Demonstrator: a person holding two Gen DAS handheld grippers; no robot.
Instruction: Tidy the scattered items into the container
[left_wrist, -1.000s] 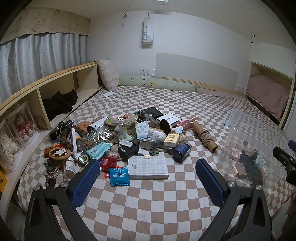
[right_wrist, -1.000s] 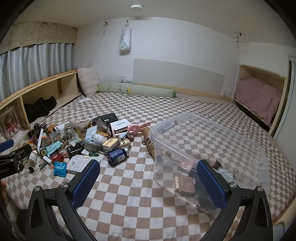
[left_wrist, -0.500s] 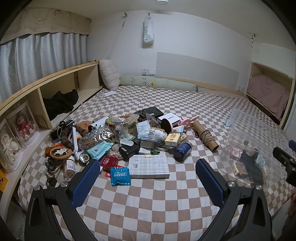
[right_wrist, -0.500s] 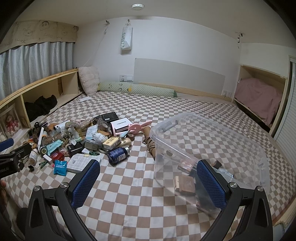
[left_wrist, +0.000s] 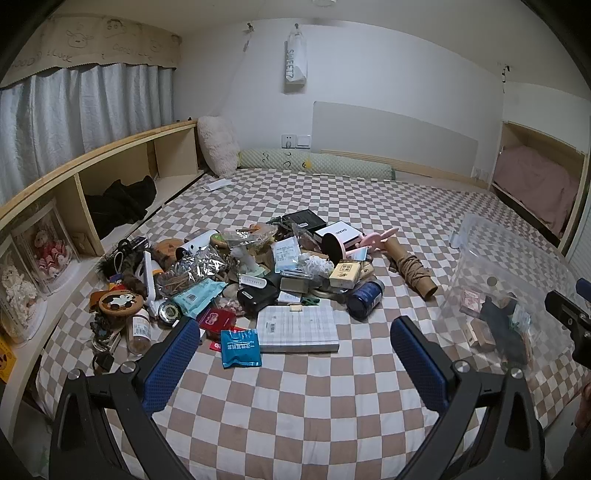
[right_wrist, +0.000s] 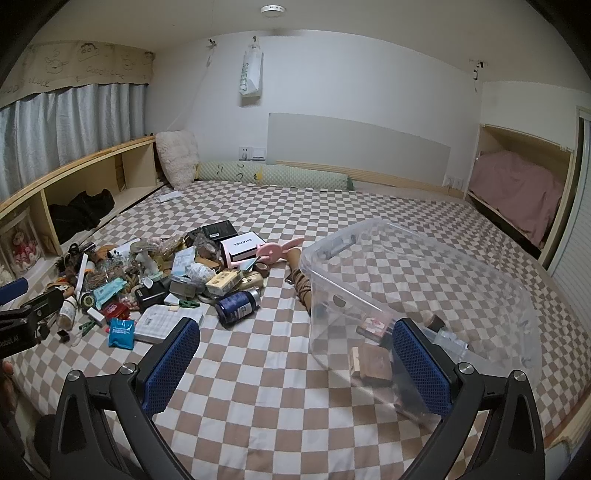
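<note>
A checkered bed (left_wrist: 295, 398) carries a heap of clutter (left_wrist: 236, 280), a clear plastic container (right_wrist: 424, 295) beside it, and a green bolster (left_wrist: 314, 166) along the far edge.

From where I hold my claws, the clearest lettering is "SWEET7", printed downward on the white bag (left_wrist: 295, 61) hanging on the far wall; my right camera shows the same bag (right_wrist: 251, 75). In the heap on the bed, the white box (right_wrist: 242, 246) with a black edge reads "CHANEL" on its top. The curtain valance (right_wrist: 77, 64) carries hand-drawn faces and looping script; I can make out "Good Luck" there. At the left edge of my right view, the other gripper's black body (right_wrist: 16, 338) bears white letters ending "obot AI". The blue sachet (left_wrist: 240, 347), the notepad and the small jars have print too fine to read.
</note>
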